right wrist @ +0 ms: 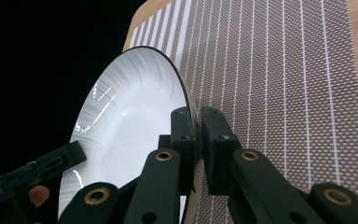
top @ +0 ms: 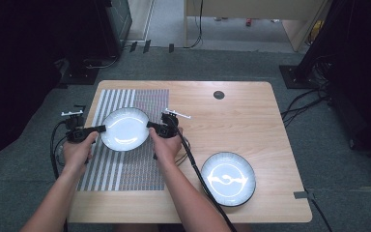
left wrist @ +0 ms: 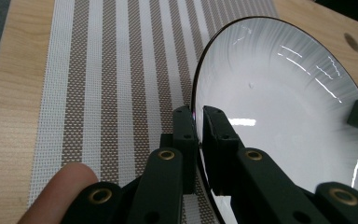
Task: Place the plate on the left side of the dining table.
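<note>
Wooden desk (top: 251,121) carried a striped mat (top: 125,164); over it 1 white plate (top: 124,128) sat between 2 tongs, the left tongs (top: 101,128) and right tongs (top: 149,125) each clamped on opposite rims. Another plate (top: 228,178) lay well apart.

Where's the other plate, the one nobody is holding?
In the high view, the free plate sits on the bare wooden table near its front right corner, right of the striped placemat.

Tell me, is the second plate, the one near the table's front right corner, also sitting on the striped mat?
No, that plate rests on bare table, well off the striped mat.
</note>
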`<state>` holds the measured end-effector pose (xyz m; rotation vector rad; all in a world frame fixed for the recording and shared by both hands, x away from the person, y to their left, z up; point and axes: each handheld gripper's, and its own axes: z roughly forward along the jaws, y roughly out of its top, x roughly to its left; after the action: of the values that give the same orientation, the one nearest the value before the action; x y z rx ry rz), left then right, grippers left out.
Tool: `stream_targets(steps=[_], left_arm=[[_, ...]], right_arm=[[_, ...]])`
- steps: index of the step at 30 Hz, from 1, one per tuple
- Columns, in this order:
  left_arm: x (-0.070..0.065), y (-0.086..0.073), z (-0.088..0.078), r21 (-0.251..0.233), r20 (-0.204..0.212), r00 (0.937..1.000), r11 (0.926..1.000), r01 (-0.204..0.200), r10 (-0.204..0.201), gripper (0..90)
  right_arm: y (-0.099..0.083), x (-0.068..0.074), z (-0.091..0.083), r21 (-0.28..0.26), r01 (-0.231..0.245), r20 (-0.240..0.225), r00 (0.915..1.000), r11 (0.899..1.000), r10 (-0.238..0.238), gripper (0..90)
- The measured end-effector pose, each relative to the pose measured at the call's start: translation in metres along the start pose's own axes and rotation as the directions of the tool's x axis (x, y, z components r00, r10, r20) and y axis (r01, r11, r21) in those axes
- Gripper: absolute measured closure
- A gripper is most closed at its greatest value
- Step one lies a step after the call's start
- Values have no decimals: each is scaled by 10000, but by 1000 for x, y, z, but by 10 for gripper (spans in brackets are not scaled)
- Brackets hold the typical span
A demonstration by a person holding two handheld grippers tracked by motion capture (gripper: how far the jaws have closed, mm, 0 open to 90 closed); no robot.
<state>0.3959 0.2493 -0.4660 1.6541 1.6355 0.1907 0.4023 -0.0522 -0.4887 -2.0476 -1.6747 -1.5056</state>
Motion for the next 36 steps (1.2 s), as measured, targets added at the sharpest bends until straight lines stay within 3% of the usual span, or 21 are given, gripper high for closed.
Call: stream_targets(steps=[14, 30, 36], left_arm=[[3, 4, 21, 371, -261, 9996, 9992, 141, -132, 847], [5, 7, 29, 600, -547, 9985, 9982, 100, -67, 843], [4, 5, 33, 798, -697, 9975, 9968, -96, 152, 829]], right_arm=[[3, -13, 15, 193, -234, 367, 9991, 9995, 227, 846], [3, -16, 24, 314, -203, 465, 9987, 9993, 188, 848], [2, -17, 26, 321, -98, 673, 9977, 9994, 76, 847]])
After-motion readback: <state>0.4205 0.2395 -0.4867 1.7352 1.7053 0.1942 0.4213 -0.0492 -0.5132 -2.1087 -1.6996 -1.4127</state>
